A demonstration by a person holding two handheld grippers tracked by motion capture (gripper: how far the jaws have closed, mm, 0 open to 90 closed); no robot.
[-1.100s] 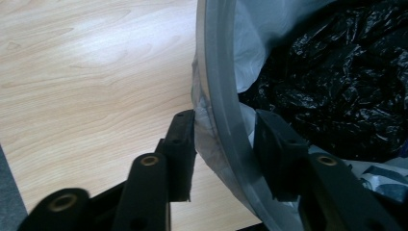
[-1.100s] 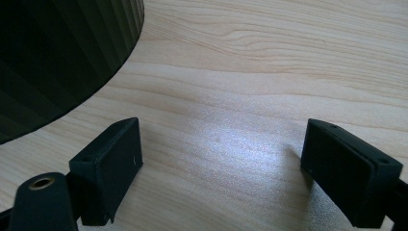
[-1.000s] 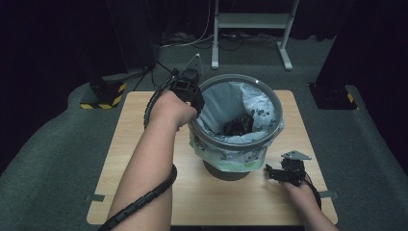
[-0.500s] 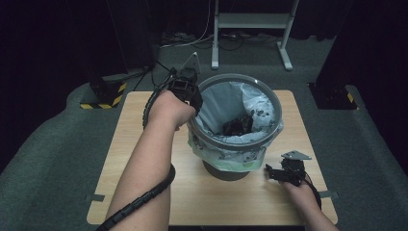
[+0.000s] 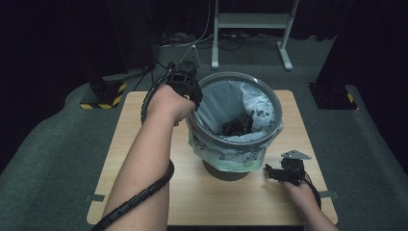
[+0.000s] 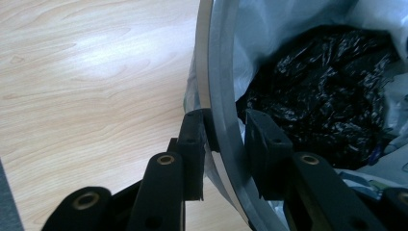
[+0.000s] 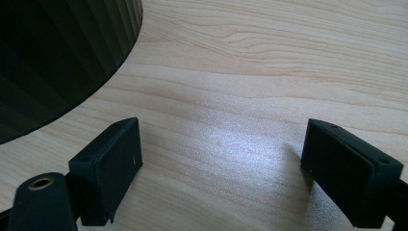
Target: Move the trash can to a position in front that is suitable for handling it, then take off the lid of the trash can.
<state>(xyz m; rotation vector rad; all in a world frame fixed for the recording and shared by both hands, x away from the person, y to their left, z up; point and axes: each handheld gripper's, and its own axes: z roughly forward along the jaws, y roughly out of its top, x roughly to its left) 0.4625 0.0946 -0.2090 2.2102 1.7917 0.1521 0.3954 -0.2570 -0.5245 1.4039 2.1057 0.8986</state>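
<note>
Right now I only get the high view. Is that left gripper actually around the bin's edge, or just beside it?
Observer: Around it. The left gripper straddles the grey rim, one jaw outside and one inside. Whether it pinches, I cannot tell.
Operator: What is the dark stuff inside?
Observer: Crumpled glossy black plastic film, lying in the pale liner.
Operator: And the right gripper, is it holding anything?
Observer: No. The right gripper has its jaws wide open over bare table, next to the bin's ribbed dark wall.
</note>
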